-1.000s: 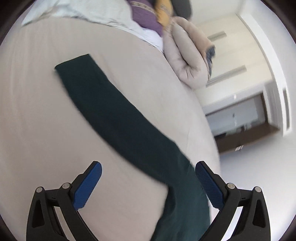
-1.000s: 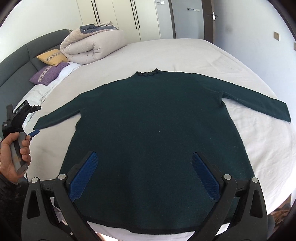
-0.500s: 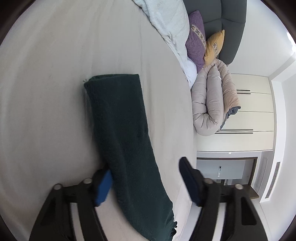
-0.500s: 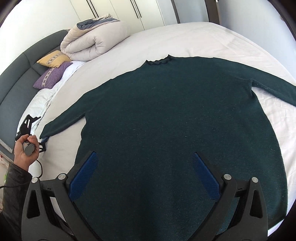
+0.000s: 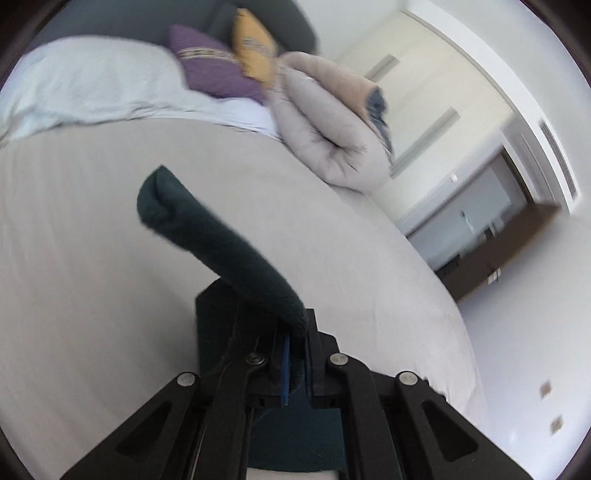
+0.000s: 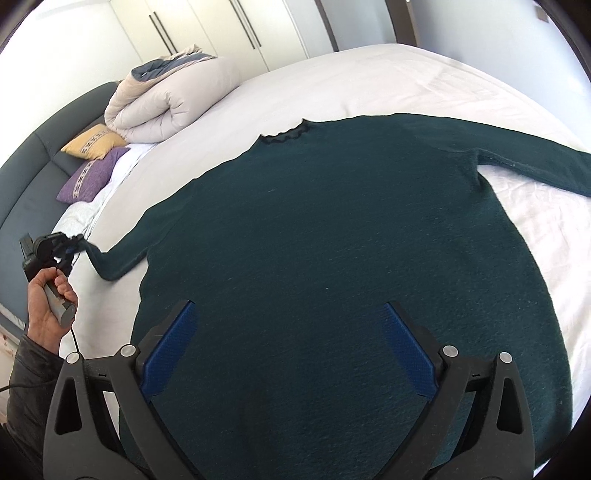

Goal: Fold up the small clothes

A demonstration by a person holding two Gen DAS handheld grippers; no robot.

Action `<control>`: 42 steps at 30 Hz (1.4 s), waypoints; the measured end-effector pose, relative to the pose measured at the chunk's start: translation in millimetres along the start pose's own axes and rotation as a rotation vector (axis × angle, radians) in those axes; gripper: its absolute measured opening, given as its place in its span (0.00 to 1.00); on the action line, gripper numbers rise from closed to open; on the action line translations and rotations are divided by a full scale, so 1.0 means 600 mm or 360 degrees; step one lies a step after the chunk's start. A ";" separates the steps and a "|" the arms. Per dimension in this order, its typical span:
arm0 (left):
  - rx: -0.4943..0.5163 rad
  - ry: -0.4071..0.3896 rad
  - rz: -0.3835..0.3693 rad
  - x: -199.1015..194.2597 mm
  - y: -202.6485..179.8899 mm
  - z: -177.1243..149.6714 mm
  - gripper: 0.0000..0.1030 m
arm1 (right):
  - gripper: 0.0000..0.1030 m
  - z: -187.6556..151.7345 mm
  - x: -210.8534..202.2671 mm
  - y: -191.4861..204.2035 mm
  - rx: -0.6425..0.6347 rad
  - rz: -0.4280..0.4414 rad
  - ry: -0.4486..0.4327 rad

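Observation:
A dark green sweater [image 6: 351,236] lies flat on the white bed [image 6: 369,81], neck away from me, both sleeves spread. My left gripper [image 5: 295,354] is shut on the sweater's left sleeve [image 5: 221,240], whose cuff end sticks up past the jaws. It also shows in the right wrist view [image 6: 70,247], at the bed's left side, pinching the sleeve end. My right gripper [image 6: 288,350] is open and empty, hovering over the sweater's lower body. The right sleeve [image 6: 535,166] lies stretched toward the right.
A rolled beige duvet [image 6: 170,99] sits at the head of the bed with a yellow pillow [image 6: 92,140] and a purple pillow [image 6: 88,177] against the dark headboard [image 6: 33,155]. Wardrobe doors [image 6: 221,33] stand behind. The bed's left edge is near my left hand.
My left gripper has closed on the left sleeve and lifted its end off the bed. My right gripper has moved lower over the sweater, still open.

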State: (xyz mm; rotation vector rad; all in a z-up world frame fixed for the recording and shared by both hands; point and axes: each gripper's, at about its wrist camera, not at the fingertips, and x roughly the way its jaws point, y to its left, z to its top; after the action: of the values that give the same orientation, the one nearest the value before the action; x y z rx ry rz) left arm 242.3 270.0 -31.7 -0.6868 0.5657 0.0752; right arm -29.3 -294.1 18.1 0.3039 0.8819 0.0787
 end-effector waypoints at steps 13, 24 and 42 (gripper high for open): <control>0.1551 0.0495 -0.0013 0.108 -0.288 -0.354 0.06 | 0.97 0.123 0.065 -0.105 0.0125 0.0057 -0.0042; 0.1141 0.0585 -0.0142 0.088 -0.264 -0.303 0.31 | 0.97 0.252 0.321 -0.054 0.0450 0.0539 0.0402; 0.0652 0.0156 -0.0150 0.018 -0.187 -0.135 0.63 | 0.07 0.342 0.375 -0.034 0.0308 0.0349 0.0269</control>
State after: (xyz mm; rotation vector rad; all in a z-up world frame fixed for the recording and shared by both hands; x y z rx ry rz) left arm 241.1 131.3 -23.0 -0.3178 0.6186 -0.1604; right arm 270.8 -317.4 -33.9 0.5813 1.0237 0.2256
